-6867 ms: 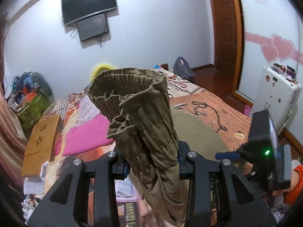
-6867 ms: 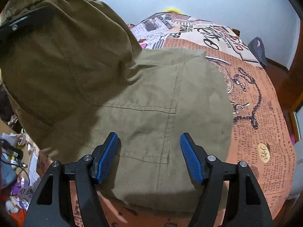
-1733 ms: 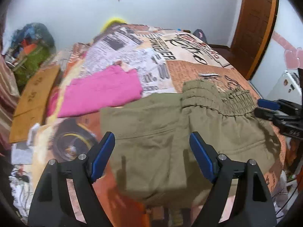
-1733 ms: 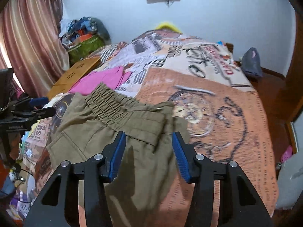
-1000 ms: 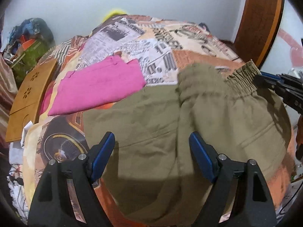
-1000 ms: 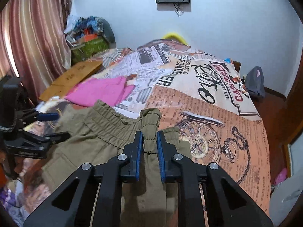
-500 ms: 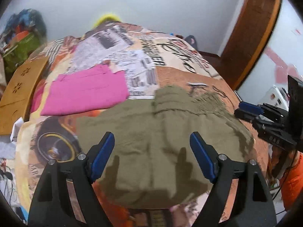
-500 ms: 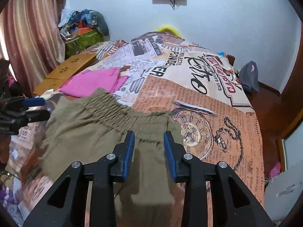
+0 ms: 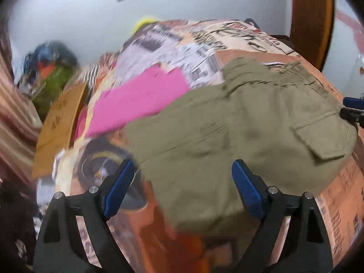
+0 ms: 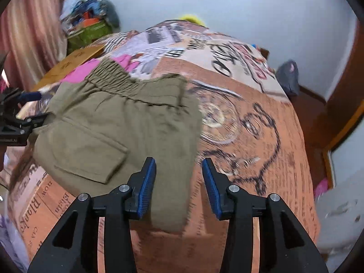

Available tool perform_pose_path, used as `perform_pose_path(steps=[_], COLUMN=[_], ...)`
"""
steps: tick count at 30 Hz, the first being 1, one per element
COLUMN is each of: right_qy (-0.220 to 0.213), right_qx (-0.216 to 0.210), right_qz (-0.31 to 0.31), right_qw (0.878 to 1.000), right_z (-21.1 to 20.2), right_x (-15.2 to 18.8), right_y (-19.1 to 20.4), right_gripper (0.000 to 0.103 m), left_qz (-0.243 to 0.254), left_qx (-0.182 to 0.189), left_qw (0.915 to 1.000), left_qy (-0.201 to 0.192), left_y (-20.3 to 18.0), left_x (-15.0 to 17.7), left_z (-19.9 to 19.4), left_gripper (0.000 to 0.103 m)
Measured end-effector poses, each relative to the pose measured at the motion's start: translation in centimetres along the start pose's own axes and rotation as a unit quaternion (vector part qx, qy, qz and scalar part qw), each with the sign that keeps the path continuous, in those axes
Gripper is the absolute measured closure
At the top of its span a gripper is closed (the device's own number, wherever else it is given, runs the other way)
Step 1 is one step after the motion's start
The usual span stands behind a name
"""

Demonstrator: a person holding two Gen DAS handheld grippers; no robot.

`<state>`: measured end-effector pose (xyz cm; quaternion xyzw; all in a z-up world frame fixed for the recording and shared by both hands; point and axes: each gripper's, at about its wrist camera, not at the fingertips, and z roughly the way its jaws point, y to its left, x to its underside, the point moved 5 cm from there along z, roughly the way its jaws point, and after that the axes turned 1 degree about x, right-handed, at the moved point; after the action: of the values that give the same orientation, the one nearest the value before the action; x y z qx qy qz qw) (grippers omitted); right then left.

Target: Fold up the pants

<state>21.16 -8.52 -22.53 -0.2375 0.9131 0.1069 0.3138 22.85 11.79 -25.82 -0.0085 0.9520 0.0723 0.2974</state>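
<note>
Olive cargo pants (image 9: 238, 134) lie folded on the printed bedspread, elastic waistband toward the far side and a flap pocket (image 10: 91, 157) on top. My left gripper (image 9: 182, 177) hovers over their near left edge, jaws wide and still opening, nothing pressed between the blue pads. My right gripper (image 10: 179, 177) hangs above the pants' right edge (image 10: 182, 136), its jaws opening, pads clear of the cloth. Each gripper's tip shows in the other's view, the right gripper's (image 9: 352, 109) and the left gripper's (image 10: 20, 116).
A folded pink garment (image 9: 141, 100) lies on the bed beyond the pants. A wooden board (image 9: 61, 122) sits at the bed's left side, with curtains and a clothes pile past it. A wooden door (image 9: 311, 18) and a white appliance (image 10: 336, 213) stand to the right.
A second ago my right gripper was shut on the waistband; it has let go and drawn back to the pants' right edge. The waistband has dropped flat. My left gripper shifted slightly, still open.
</note>
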Motion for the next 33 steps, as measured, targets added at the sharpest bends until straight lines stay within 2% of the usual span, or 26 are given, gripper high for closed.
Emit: perform_pose_path(steps=[4, 7, 9, 10, 15, 16, 17, 19, 22, 25, 28, 31, 33], right_qy=[-0.018, -0.021, -0.013, -0.007, 0.005, 0.004, 0.004, -0.001, -0.010, -0.016, -0.022, -0.024, -0.018], right_qx=[-0.006, -0.036, -0.029, -0.025, -0.038, -0.038, -0.033, -0.014, -0.004, 0.011, -0.002, -0.015, -0.024], right_qz=[0.014, 0.024, 0.016, 0.013, 0.040, 0.042, 0.042, 0.033, 0.035, 0.031, 0.042, 0.054, 0.056], right_qw=[1.000, 0.999, 0.999, 1.000, 0.998, 0.998, 0.999, 0.999, 0.999, 0.999, 0.999, 0.998, 0.998], right_z=[-1.8, -2.2, -1.2, -0.6, -0.4, -0.8, -1.1, -2.0, -3.0, -2.9, -2.4, -1.4, -0.2], right_x=[0.2, 0.7, 1.4, 1.7, 2.4, 2.4, 2.6, 2.5, 2.0, 0.9, -0.3, -1.2, -1.7], right_y=[0.3, 1.6, 2.1, 2.2, 1.1, 0.8, 0.6, 0.0, -0.8, -1.4, -1.6, -1.6, -1.4], right_gripper=[0.064, 0.063, 0.059, 0.058, 0.052, 0.052, 0.052, 0.051, 0.049, 0.047, 0.045, 0.034, 0.033], left_qz=[-0.052, -0.059, -0.048, -0.038, -0.052, -0.052, -0.045, -0.043, -0.103, -0.130, -0.141, -0.143, -0.146], left_qx=[0.063, 0.080, 0.065, 0.046, 0.055, 0.044, 0.017, -0.001, 0.053, 0.066, 0.080, 0.098, 0.108], left_qw=[0.9964, 0.9949, 0.9964, 0.9976, 0.9964, 0.9969, 0.9980, 0.9983, 0.9929, 0.9893, 0.9867, 0.9847, 0.9828], left_qy=[0.021, 0.017, 0.025, 0.035, 0.039, 0.040, 0.041, 0.040, 0.025, 0.008, -0.003, 0.017, 0.034], left_y=[1.8, 1.0, 0.4, 0.3, 1.7, 2.1, 2.5, 3.7, 5.9, 6.8, 6.7, 5.9, 5.4], left_x=[2.2, 3.7, 4.5, 5.2, 6.5, 6.7, 6.9, 6.9, 6.1, 4.4, 2.2, 1.0, 0.7], left_z=[-1.1, -1.7, -1.1, -0.3, -0.2, -0.5, -0.7, -1.1, -2.0, -1.9, -0.8, 1.4, 3.0], left_gripper=[0.016, 0.016, 0.016, 0.014, 0.012, 0.013, 0.014, 0.015, 0.015, 0.014, 0.014, 0.014, 0.014])
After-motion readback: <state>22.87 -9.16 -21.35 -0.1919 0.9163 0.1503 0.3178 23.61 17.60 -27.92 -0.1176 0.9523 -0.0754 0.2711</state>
